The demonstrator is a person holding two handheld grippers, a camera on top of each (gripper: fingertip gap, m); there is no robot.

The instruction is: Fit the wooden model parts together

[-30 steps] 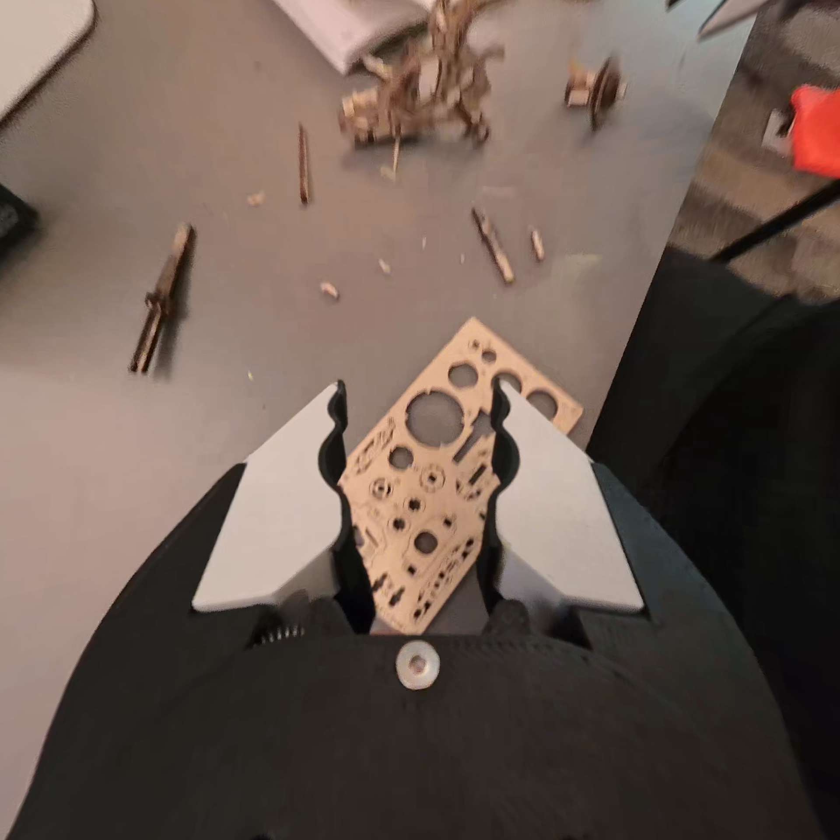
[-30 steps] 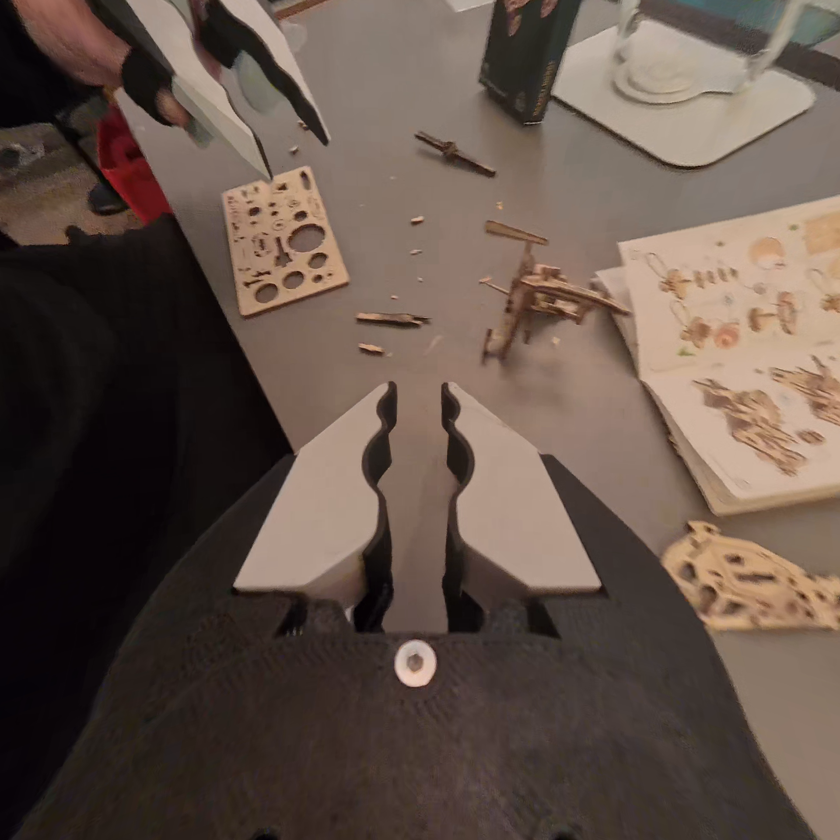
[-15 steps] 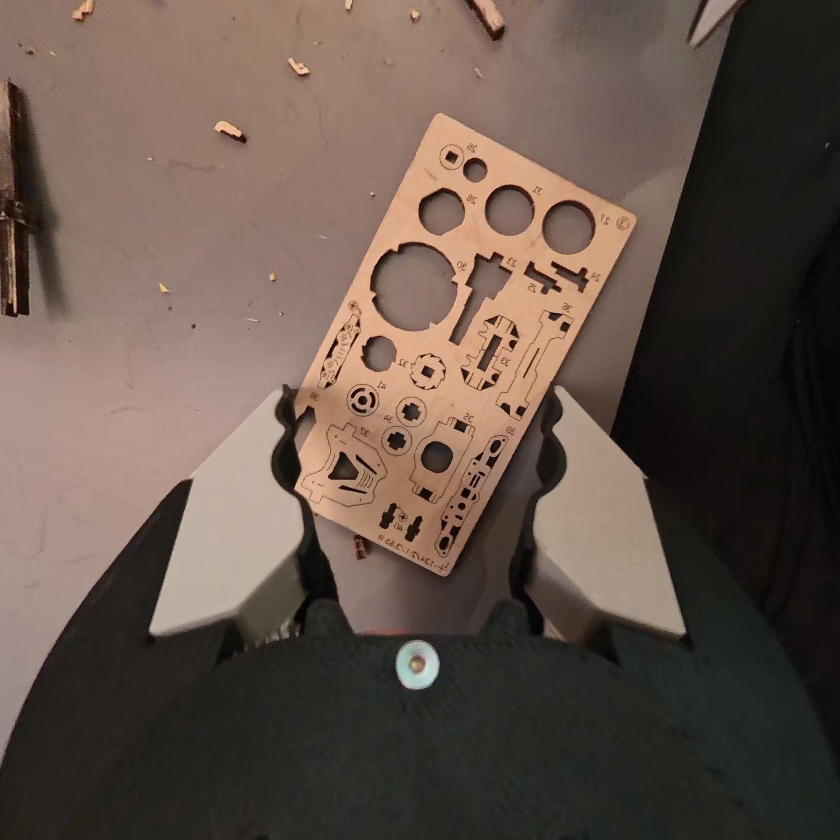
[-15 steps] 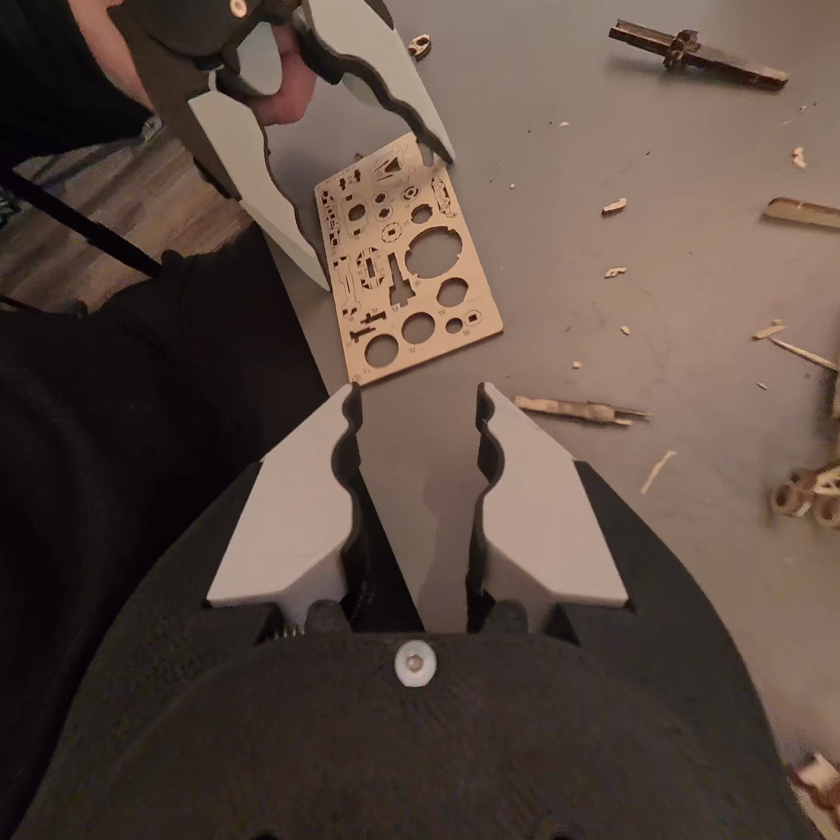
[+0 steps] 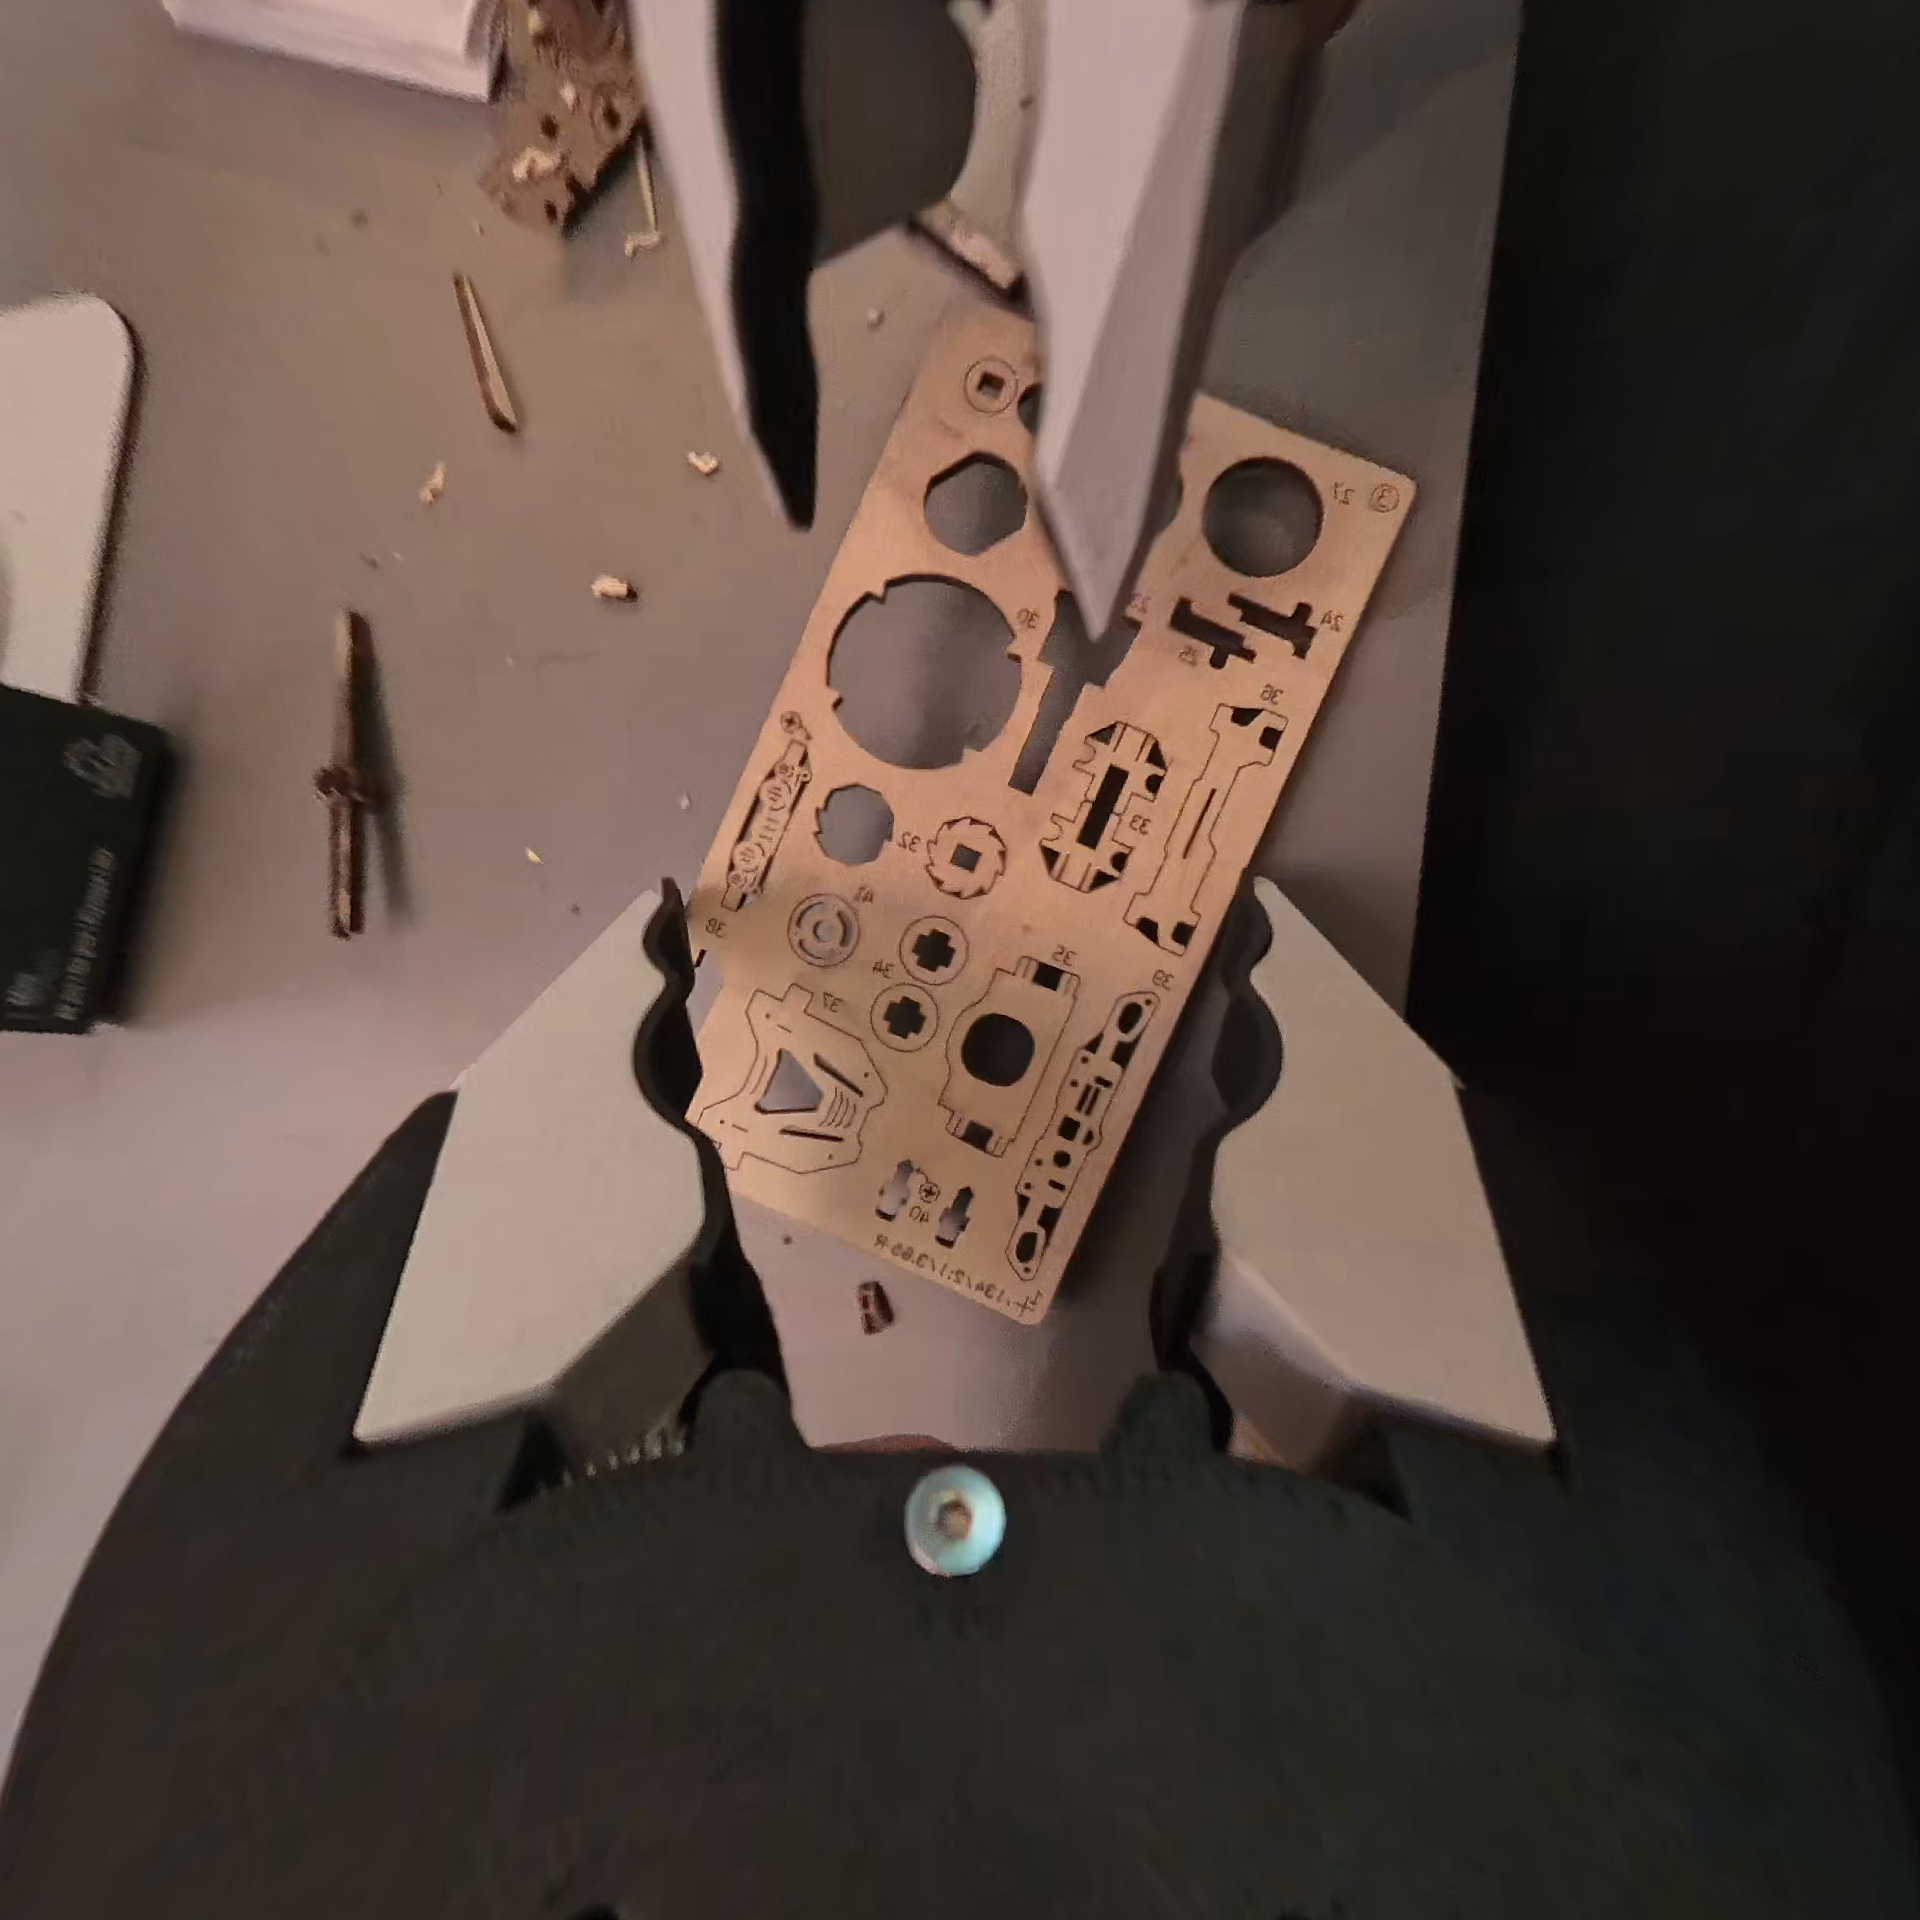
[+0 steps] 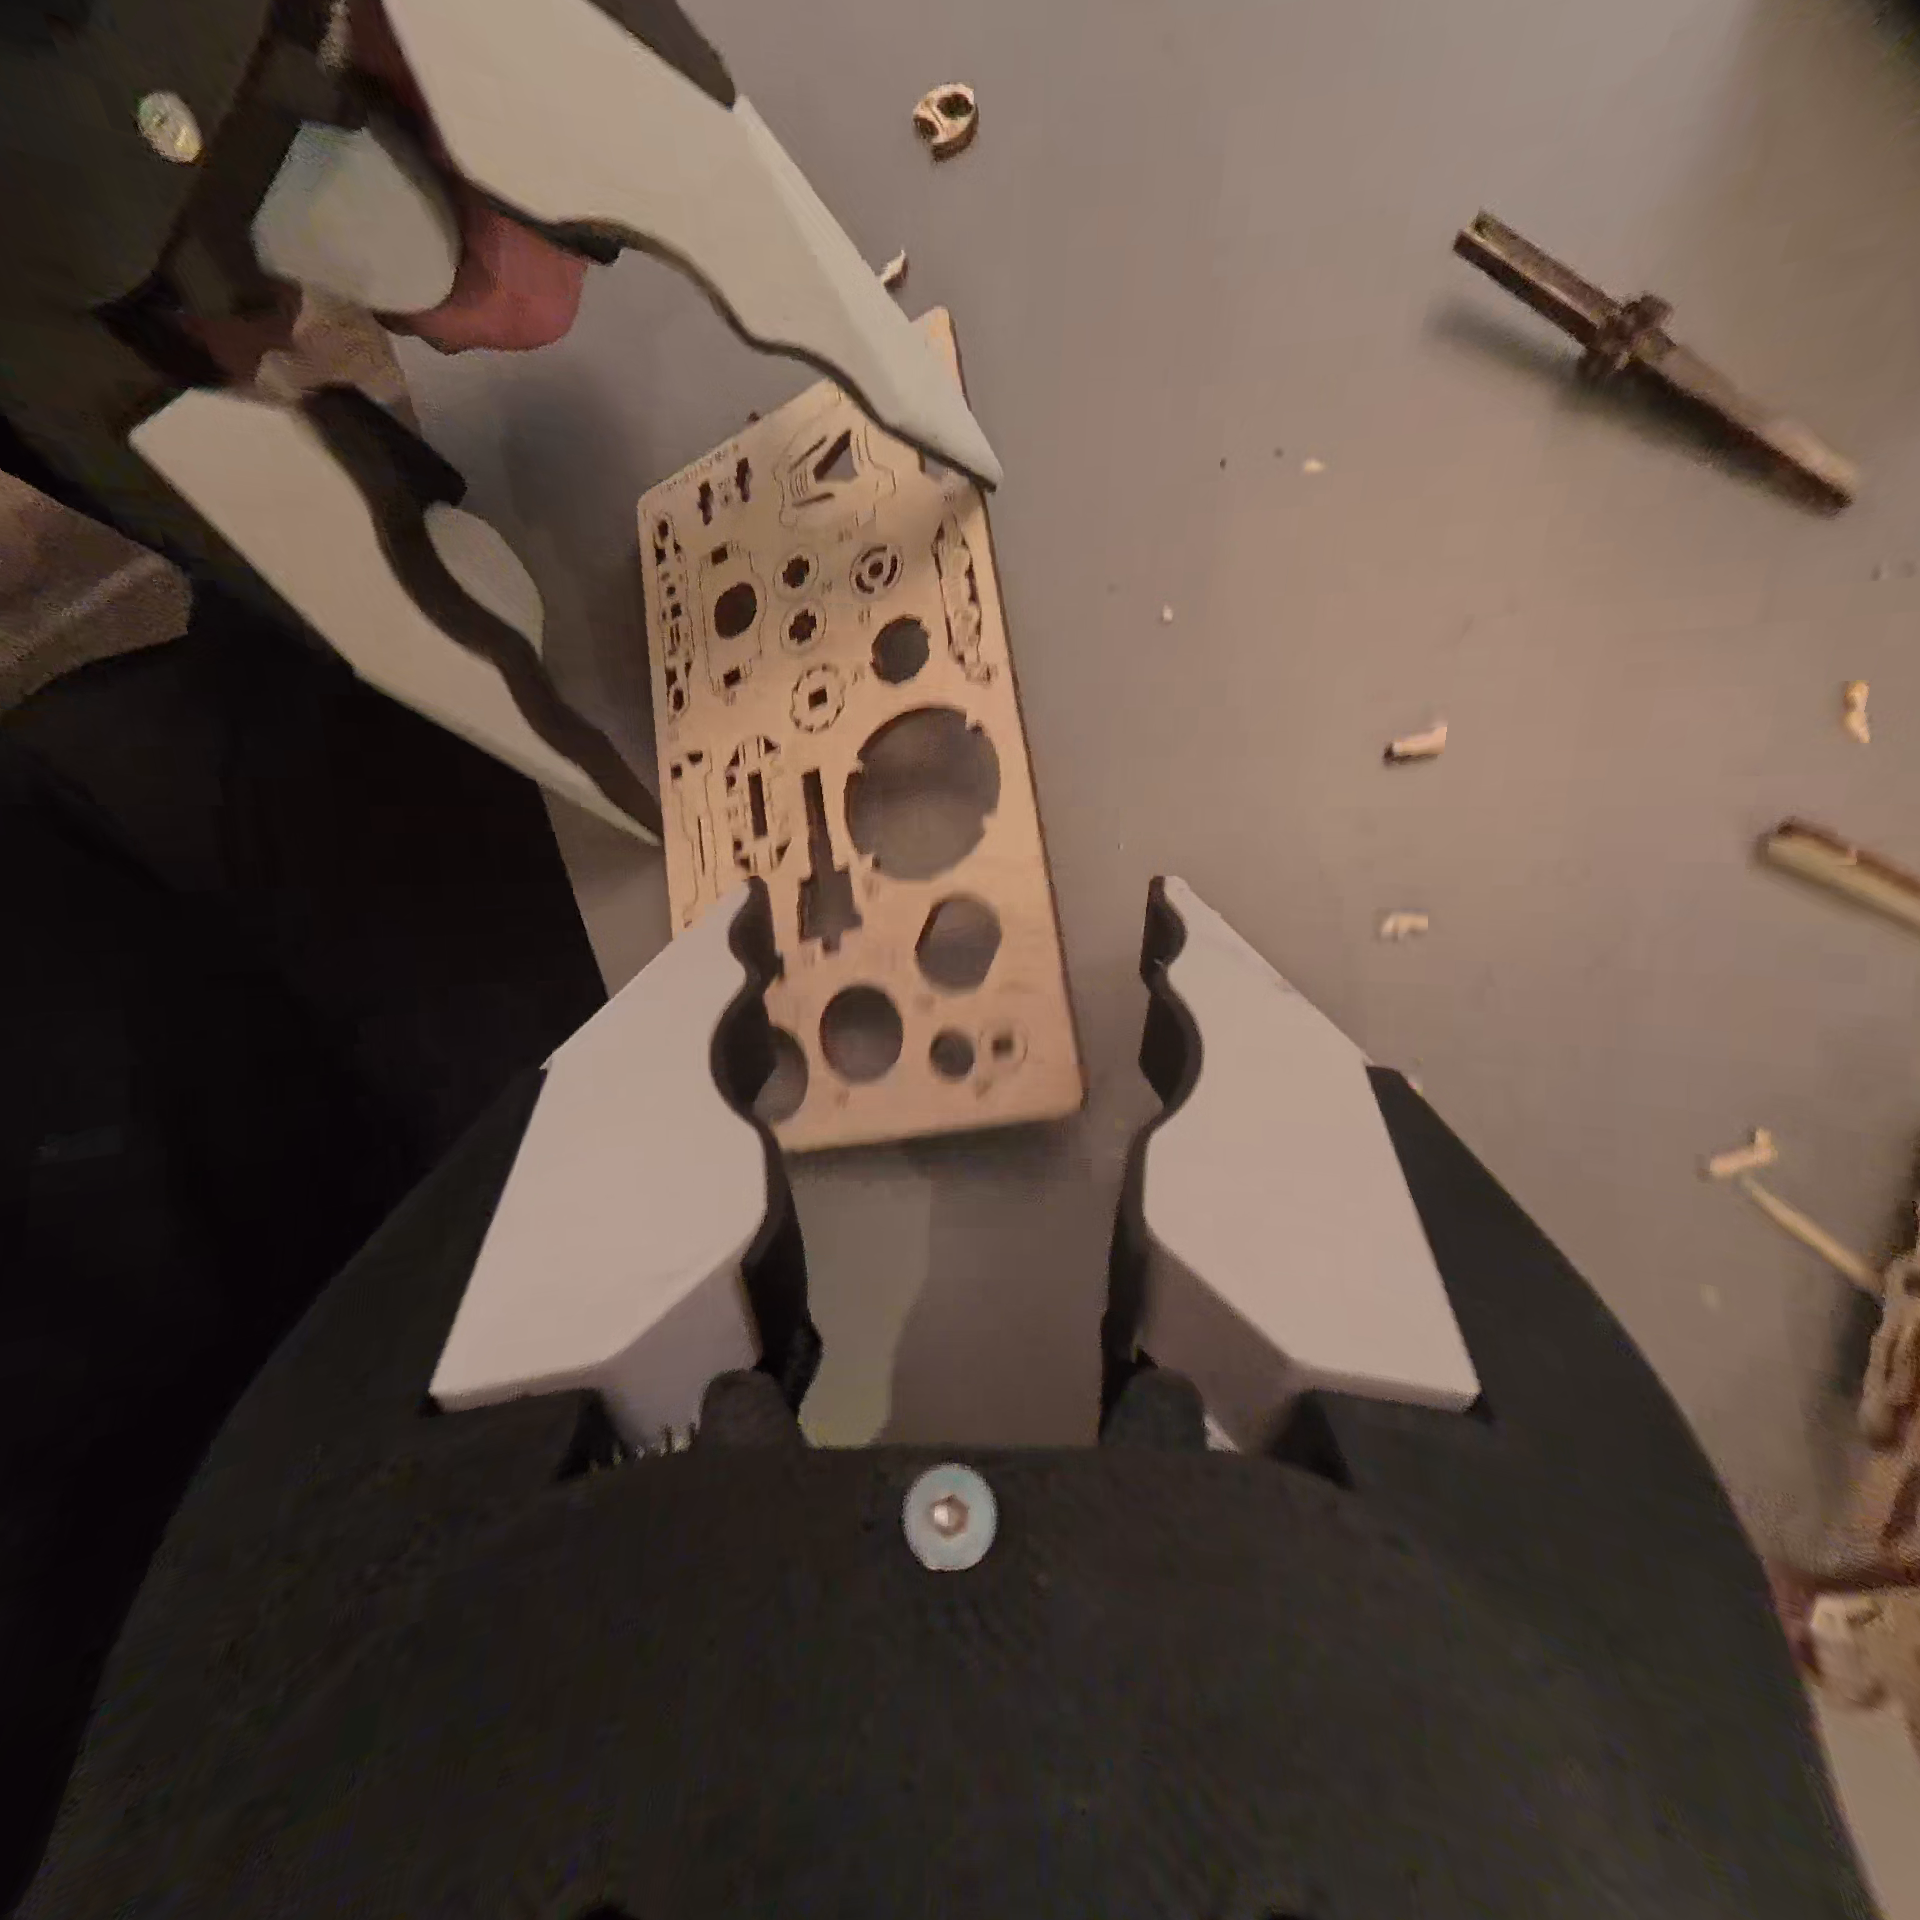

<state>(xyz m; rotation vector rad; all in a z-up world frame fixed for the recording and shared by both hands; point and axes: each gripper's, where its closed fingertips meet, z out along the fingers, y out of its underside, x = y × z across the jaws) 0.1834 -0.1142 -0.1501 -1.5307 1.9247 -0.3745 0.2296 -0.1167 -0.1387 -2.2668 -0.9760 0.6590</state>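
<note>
A thin laser-cut wooden parts sheet [image 5: 1039,904] lies flat on the grey table [image 5: 520,623] by its edge; several parts are punched out and others are still in it. My left gripper [image 5: 966,894] is open, with a finger on each side of the sheet's near end, not gripping it. My right gripper [image 6: 956,894] is open over the sheet's [image 6: 883,904] opposite end and empty. Each gripper shows in the other's view: the right one [image 5: 940,571] comes from above with one fingertip over the sheet, and the left one [image 6: 810,655] stands at the upper left.
A dark wooden axle stick [image 6: 1652,364] and wood chips [image 6: 1413,743] lie on the table. A part-built model [image 5: 561,135] sits by a booklet [image 5: 332,42]. A black box [image 5: 73,862] and a white mat [image 5: 52,468] are left. A person's dark clothing [image 5: 1714,935] runs along the table edge. Across from one pair of fingers to the other is roughly 6 centimetres.
My right gripper has moved in over the sheet's far end and opened wider. My left gripper has opened and dropped closer around the sheet's other end.
</note>
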